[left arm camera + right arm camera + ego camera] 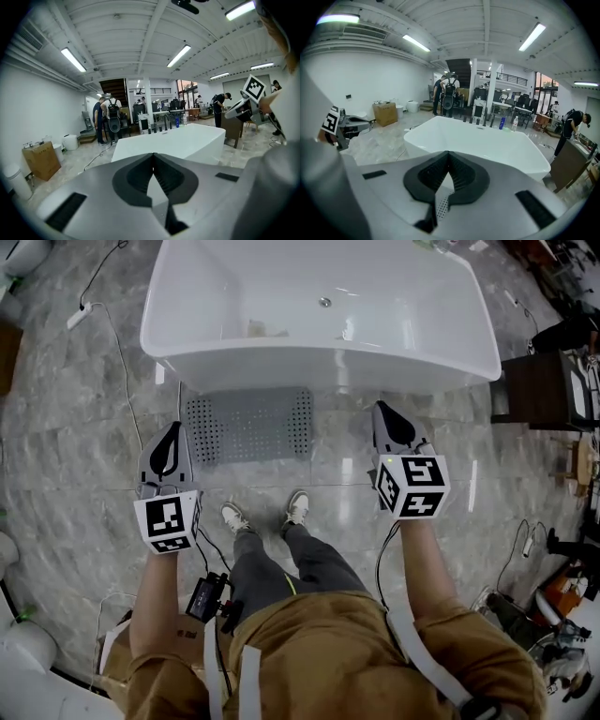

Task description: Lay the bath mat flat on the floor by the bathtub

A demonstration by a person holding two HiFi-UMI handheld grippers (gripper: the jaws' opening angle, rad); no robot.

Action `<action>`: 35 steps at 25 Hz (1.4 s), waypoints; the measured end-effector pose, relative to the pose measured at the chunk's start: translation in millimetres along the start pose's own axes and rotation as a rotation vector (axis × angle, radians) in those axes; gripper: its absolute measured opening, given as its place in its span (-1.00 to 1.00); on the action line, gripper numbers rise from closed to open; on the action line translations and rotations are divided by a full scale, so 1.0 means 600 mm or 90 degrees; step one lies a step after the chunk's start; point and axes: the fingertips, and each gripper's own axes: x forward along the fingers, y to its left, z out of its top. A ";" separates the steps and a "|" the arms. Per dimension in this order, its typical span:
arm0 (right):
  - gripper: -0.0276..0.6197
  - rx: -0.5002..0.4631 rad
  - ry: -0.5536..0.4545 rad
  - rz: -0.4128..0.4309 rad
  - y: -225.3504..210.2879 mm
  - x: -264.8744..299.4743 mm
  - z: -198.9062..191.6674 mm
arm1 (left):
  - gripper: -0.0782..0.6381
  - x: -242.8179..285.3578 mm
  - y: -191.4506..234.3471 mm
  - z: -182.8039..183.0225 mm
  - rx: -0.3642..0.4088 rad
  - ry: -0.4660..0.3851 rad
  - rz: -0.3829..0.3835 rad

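Head view: a grey perforated rubber bath mat (248,425) lies flat on the grey marble floor (75,427), hard against the white freestanding bathtub (319,367). The bathtub's rim cuts off the mat's far edge. The left gripper (172,439) and right gripper (386,418) hang above the floor on either side of the mat, clear of it. Their marker cubes carry black square code patterns.

Left gripper view: the left gripper (153,157) has its tips met and holds nothing; the bathtub (178,140) stands beyond. The mat is hidden behind the gripper body.

Right gripper view: the right gripper (448,154) is likewise closed and empty. A sliver of the mat (442,204) shows through the gap below the tips.
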 end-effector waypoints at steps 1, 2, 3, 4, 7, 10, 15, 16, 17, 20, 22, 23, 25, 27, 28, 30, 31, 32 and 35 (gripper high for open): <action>-0.90 0.000 -0.008 -0.001 -0.001 -0.007 0.011 | -0.76 -0.009 0.003 0.018 0.008 -0.012 0.001; -0.90 0.001 -0.016 -0.003 -0.002 -0.014 0.023 | -0.76 -0.018 0.005 0.036 0.016 -0.023 0.002; -0.90 0.001 -0.024 -0.004 -0.003 -0.022 0.035 | -0.76 -0.027 0.006 0.054 0.026 -0.036 0.003; -0.90 0.002 -0.032 -0.005 -0.004 -0.030 0.046 | -0.76 -0.036 0.006 0.073 0.038 -0.049 0.002; -0.90 0.000 -0.055 -0.008 -0.003 -0.054 0.075 | -0.76 -0.063 0.010 0.116 0.070 -0.085 0.002; -0.90 -0.007 -0.075 -0.014 -0.008 -0.083 0.099 | -0.76 -0.090 0.021 0.140 0.072 -0.090 0.011; -0.90 0.003 -0.108 -0.037 -0.037 -0.141 0.135 | -0.76 -0.137 0.029 0.196 0.080 -0.110 0.022; -0.90 0.003 -0.115 -0.041 -0.040 -0.152 0.142 | -0.76 -0.147 0.032 0.206 0.076 -0.115 0.024; -0.90 0.003 -0.122 -0.044 -0.042 -0.164 0.148 | -0.76 -0.157 0.034 0.215 0.072 -0.121 0.025; -0.90 0.000 -0.142 -0.049 -0.045 -0.199 0.167 | -0.77 -0.194 0.035 0.251 0.079 -0.143 0.036; -0.90 -0.004 -0.156 -0.051 -0.047 -0.221 0.181 | -0.76 -0.217 0.036 0.273 0.086 -0.157 0.044; -0.90 -0.006 -0.162 -0.052 -0.046 -0.231 0.187 | -0.77 -0.229 0.039 0.282 0.088 -0.163 0.047; -0.90 -0.012 -0.177 -0.053 -0.044 -0.247 0.201 | -0.76 -0.250 0.046 0.298 0.092 -0.174 0.053; -0.90 -0.018 -0.191 -0.054 -0.039 -0.263 0.213 | -0.77 -0.273 0.052 0.310 0.093 -0.185 0.059; -0.90 -0.018 -0.196 -0.054 -0.036 -0.273 0.216 | -0.76 -0.286 0.054 0.314 0.089 -0.188 0.061; -0.90 -0.017 -0.209 -0.056 -0.029 -0.294 0.224 | -0.77 -0.309 0.061 0.320 0.077 -0.192 0.066; -0.90 -0.018 -0.216 -0.056 -0.025 -0.302 0.230 | -0.76 -0.319 0.065 0.324 0.071 -0.195 0.068; -0.90 -0.020 -0.223 -0.056 -0.020 -0.310 0.236 | -0.77 -0.329 0.068 0.328 0.066 -0.198 0.071; -0.90 -0.022 -0.239 -0.050 -0.006 -0.328 0.248 | -0.76 -0.354 0.068 0.341 0.064 -0.205 0.076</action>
